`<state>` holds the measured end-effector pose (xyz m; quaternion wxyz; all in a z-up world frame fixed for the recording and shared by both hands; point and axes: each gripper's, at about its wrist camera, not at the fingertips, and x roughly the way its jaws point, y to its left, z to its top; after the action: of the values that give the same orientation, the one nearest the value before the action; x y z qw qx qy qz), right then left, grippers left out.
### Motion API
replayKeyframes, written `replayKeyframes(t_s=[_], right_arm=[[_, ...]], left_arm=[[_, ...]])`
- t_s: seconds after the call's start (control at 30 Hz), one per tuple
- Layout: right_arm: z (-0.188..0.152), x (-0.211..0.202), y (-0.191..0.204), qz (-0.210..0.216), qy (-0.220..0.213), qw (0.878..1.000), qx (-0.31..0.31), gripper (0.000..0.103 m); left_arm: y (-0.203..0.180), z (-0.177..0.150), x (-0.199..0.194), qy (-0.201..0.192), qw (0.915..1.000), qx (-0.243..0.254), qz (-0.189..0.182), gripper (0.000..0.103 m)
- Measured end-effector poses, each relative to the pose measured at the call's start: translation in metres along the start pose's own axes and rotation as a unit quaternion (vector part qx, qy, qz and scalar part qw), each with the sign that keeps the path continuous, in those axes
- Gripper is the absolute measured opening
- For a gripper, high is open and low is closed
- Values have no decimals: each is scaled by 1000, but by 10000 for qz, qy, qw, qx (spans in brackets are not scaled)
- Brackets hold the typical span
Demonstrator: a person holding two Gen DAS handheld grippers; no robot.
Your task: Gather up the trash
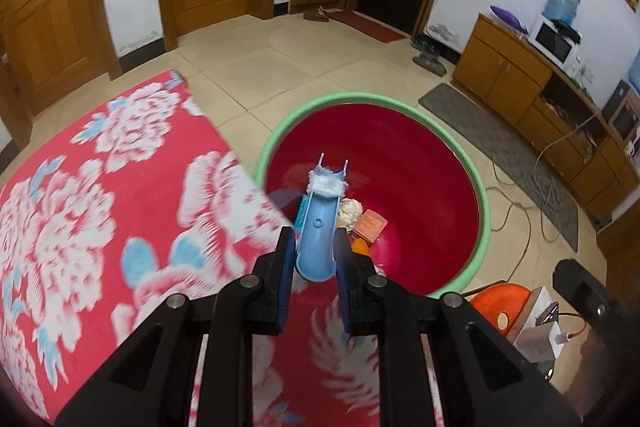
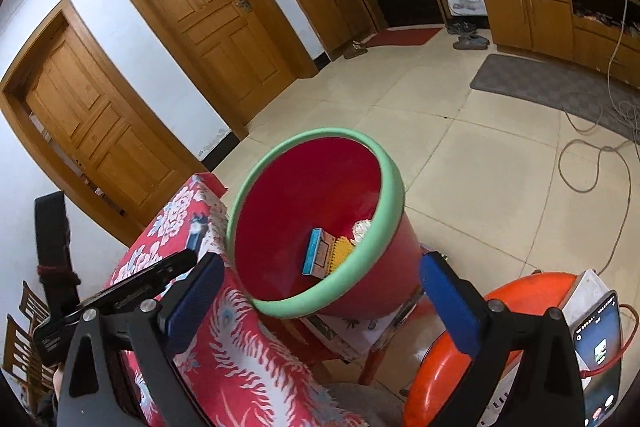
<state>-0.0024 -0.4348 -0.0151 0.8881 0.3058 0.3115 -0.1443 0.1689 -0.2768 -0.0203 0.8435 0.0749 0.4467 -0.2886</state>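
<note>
My left tongs [image 1: 314, 255] pinch a pale blue plastic piece [image 1: 318, 227] with white fluff at its tip, held over the desk's near corner and pointing into the red bin [image 1: 440, 187] with the green rim. I judge the release should wait until the piece is fully past the rim, so it drops among the trash [image 1: 370, 225] at the bottom rather than onto the red floral cloth [image 1: 100, 187]. My right tongs [image 2: 320, 303] hang spread and empty just beside the bin. Open floor lies beyond; the orange stool [image 2: 448, 359] crowds the right side.
</note>
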Motion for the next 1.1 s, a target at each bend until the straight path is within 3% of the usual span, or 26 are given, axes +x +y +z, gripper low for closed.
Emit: replayKeyframes(t_s=[0.13, 0.23, 0.4, 0.73, 0.9, 1.1], right_arm=[[-1, 2, -9, -29, 47, 9999, 102, 100], [-1, 1, -12, -30, 50, 9999, 125, 100], [-3, -3, -8, 20, 26, 10000, 73, 100], [-14, -21, 15, 232, 16, 9993, -308, 101], [-24, -31, 32, 363, 58, 9979, -529, 102], [-41, -44, 55, 491, 80, 9944, -928, 103]], left_arm=[[-10, 4, 10, -6, 9999, 147, 90, 19], [-10, 4, 11, -1, 10000, 52, 27, 28], [-4, -2, 1, -43, 9999, -114, 32, 30], [26, -30, -48, -251, 9970, -618, 391, 48], [40, -52, -78, -450, 9936, -807, 656, 69], [54, -79, -114, -623, 9883, -998, 975, 73]])
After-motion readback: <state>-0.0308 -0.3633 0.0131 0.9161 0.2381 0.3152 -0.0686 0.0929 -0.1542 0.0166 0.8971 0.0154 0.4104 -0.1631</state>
